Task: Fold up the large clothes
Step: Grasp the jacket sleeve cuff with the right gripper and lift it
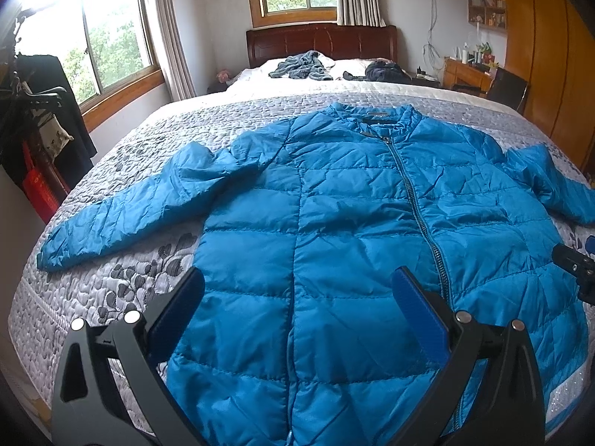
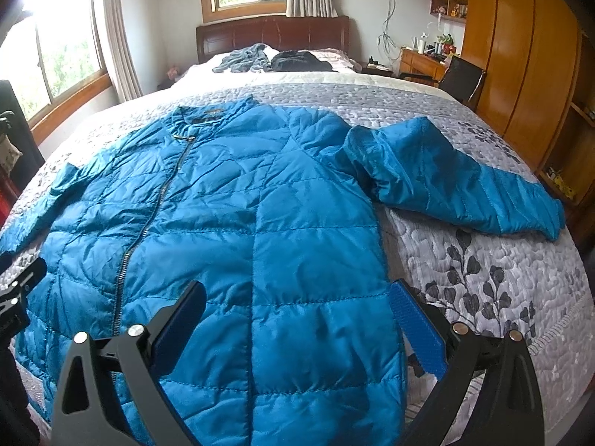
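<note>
We hold the left gripper (image 1: 297, 290) above the lower front of a blue quilted puffer jacket (image 1: 334, 223), its two fingers spread wide and gripping nothing; the jacket's shiny, crinkled panels fill the space between them and run on ahead of the tips. The inner pads (image 1: 420, 316) are flat blue slabs on black frames with round metal pins. A dark metal zipper (image 1: 416, 200) runs diagonally from the stand-up collar down past the right-hand finger, closed along the stretch we can see. The jacket lies face up and spread flat on a grey-white quilted bedspread (image 1: 122, 186) stitched in a pebbly texture and printed with dark leaf sprigs. One sleeve (image 1: 122, 212) stretches out beyond the left-hand finger, its cuff lying on the quilt. Our right gripper (image 2: 297, 291) hovers over the jacket's other half, fingers likewise spread and empty, the right-hand pad (image 2: 418, 330) sitting just past the jacket's side edge. The second sleeve (image 2: 457, 182) angles away ahead of that finger, bunched and creased near the shoulder. The hem is cut off beneath both grippers. Far ahead, by a dark wooden headboard (image 2: 275, 35), lie two crumpled garments (image 2: 275, 60) too small to identify.
</note>
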`<state>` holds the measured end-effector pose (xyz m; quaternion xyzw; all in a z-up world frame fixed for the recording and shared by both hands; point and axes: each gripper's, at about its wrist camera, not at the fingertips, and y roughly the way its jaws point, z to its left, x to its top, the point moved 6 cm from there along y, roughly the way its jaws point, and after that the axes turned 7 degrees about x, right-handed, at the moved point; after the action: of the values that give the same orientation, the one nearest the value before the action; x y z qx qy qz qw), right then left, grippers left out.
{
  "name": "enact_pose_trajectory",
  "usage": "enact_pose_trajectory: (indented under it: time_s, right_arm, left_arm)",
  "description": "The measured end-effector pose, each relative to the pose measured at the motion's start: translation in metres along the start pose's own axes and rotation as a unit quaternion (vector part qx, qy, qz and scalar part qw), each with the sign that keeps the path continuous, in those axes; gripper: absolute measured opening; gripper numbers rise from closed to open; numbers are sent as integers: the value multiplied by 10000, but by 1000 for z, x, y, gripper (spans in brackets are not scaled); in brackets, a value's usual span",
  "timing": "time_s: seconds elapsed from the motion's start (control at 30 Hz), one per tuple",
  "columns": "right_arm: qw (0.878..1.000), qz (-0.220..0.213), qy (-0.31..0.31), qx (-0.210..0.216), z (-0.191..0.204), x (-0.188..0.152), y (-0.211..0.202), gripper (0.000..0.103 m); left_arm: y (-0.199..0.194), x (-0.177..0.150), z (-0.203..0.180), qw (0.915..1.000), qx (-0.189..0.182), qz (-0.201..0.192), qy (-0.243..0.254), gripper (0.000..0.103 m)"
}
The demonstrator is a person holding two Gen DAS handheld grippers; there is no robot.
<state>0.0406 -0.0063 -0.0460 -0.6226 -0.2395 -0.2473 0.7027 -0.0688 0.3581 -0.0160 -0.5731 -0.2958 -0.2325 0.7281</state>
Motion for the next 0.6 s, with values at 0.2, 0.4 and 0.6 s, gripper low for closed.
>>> enact_pose_trajectory:
  time_s: [0.2, 0.4, 0.6]
  right_arm:
    - [9989, 8, 285, 379, -31, 10, 1, 99]
    - [9911, 389, 1201, -422, -171, 34, 15, 99]
    - [9592, 752, 2576, -895, -328, 35, 30, 99]
  left_arm:
    - [11, 18, -23, 9995, -252, 179, 95, 100]
    - [28, 51, -58, 9986, -466, 217, 105, 100]
    - [44, 78, -94, 9982, -573, 123, 84, 100]
